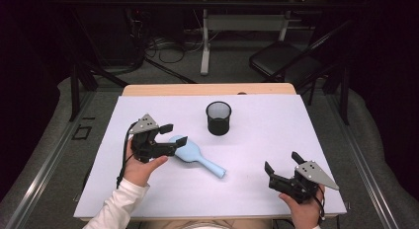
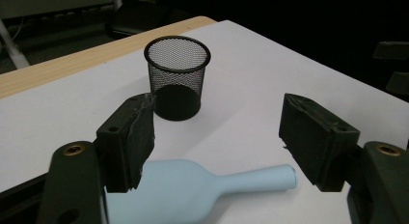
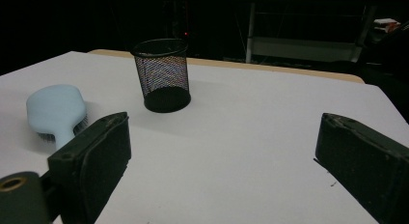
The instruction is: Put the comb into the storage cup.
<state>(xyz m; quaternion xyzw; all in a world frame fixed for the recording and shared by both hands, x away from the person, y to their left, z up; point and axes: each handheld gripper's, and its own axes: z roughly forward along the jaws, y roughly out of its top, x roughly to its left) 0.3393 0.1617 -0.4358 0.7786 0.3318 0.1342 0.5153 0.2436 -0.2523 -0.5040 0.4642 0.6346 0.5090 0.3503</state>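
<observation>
On the white table (image 1: 257, 140), the left gripper (image 1: 173, 134) hides the brush (image 1: 197, 157) head, jaws unclenched astride it; right gripper (image 1: 282, 162) rests released.

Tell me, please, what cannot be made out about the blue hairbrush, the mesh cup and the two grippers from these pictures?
- Hairbrush: in the high view its head is partly covered by the left gripper; in the left gripper view the bottom edge cuts it off.
- Bristles: a dark strip in the right gripper view, too small to read.
- Mesh cup: its floor is dark in every view.
- Right gripper: open; the hand hides its underside.
</observation>
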